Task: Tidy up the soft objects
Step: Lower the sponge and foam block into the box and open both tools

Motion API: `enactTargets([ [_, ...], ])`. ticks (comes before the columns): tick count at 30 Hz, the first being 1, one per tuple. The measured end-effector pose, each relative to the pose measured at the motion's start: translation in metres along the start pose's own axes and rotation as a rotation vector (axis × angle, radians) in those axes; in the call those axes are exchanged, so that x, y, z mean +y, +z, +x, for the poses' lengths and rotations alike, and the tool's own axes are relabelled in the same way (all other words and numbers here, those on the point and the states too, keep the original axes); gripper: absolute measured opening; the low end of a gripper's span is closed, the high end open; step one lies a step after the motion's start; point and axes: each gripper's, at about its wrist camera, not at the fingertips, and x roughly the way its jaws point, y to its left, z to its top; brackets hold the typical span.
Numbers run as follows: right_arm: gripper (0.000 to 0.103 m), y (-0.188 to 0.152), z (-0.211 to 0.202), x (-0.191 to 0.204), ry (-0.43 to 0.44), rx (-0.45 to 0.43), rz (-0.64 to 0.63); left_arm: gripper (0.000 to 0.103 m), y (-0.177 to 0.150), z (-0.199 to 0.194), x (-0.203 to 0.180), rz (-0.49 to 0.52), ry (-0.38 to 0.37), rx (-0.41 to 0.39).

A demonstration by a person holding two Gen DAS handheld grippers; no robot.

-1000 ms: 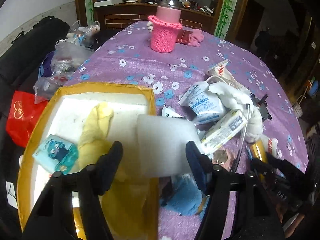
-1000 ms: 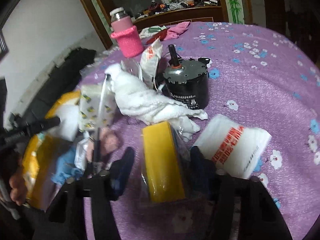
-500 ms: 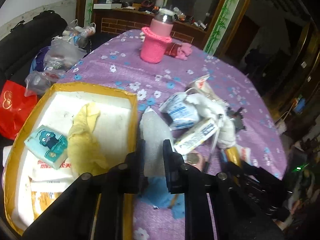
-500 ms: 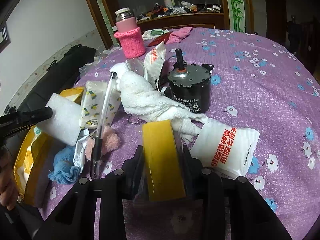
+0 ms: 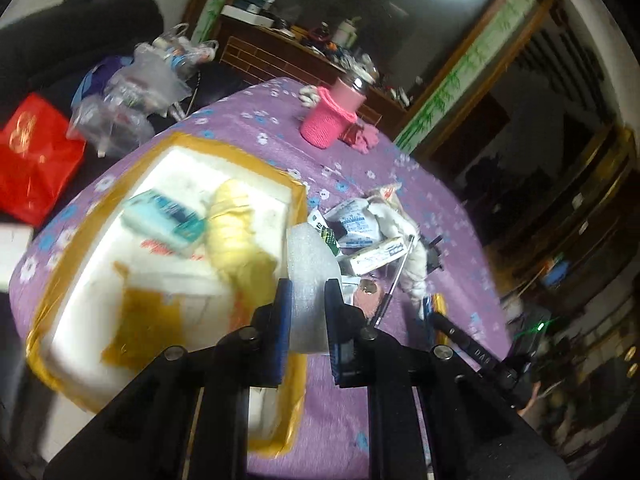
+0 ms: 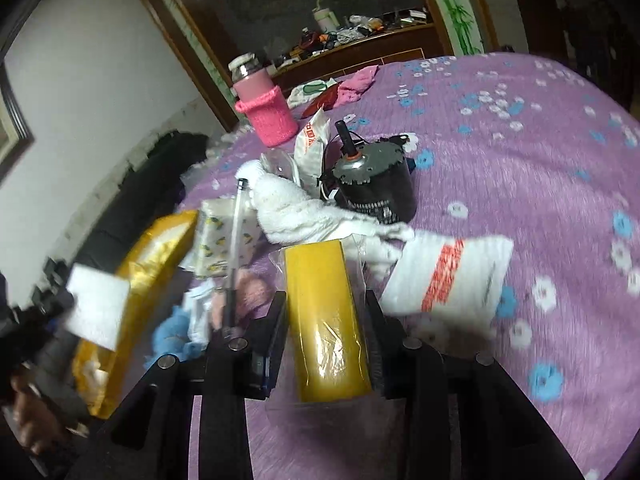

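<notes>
The white foam block (image 5: 310,280) stands on edge between the left gripper (image 5: 307,312)'s blue pads, squeezed narrow where they clamp it. Its long axis runs forward along the fingers, away from the camera, and its free end fans out wider past the fingertips. It hangs above the near right rim of the yellow-taped white foam box (image 5: 298,196), the landmark here. In the right wrist view the same block (image 6: 98,312) shows its broad flat face, just in front of the box's yellow side (image 6: 156,256).

The yellow sponge in clear wrap (image 6: 326,316) lies between the right gripper (image 6: 328,320)'s fingers, both pads pressing its long sides. Its long axis also points forward along the fingers, towards the white towel (image 6: 304,216). It sits on the purple flowered tablecloth (image 6: 520,160), to the right of the box.

Inside the box lie a pale yellow cloth (image 5: 236,232) and a teal tissue pack (image 5: 164,220), both blurred. Right of the box, a heap holds the towel, a lemon-print tissue pack (image 6: 220,240), a clear pen (image 6: 236,240), a black motor (image 6: 376,184) and a white pack with red print (image 6: 448,276). Beyond the box stands a pink knitted-sleeve bottle (image 5: 334,118).
</notes>
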Motion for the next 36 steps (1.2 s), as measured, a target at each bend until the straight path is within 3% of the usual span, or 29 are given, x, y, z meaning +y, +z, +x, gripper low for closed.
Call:
enactTargets([
  [6,0.035,-0.018,-0.035,0.024,0.001,-0.086,-0.031,0.013,-0.005,-0.022,0.034,-0.071,0.007,-0.034],
  [9,0.035,-0.022,-0.041,0.055,0.081,-0.097,-0.088,0.013,-0.005,-0.025,0.043,-0.088,0.015,-0.041],
  [16,0.035,-0.028,-0.015,0.137,0.267,0.001,-0.232,0.013,-0.019,-0.029,0.055,-0.075,0.07,-0.033],
  [19,0.035,-0.029,0.003,0.164,0.293,0.031,-0.287,0.013,-0.025,-0.026,0.057,-0.056,0.128,-0.037],
  [25,0.035,-0.032,0.043,0.201,0.276,0.094,-0.353,0.013,-0.035,-0.014,0.053,0.01,0.237,-0.051],
  [36,0.037,-0.035,0.068,0.239,0.196,0.096,-0.434,0.015,-0.041,-0.011,0.045,0.098,0.308,-0.084],
])
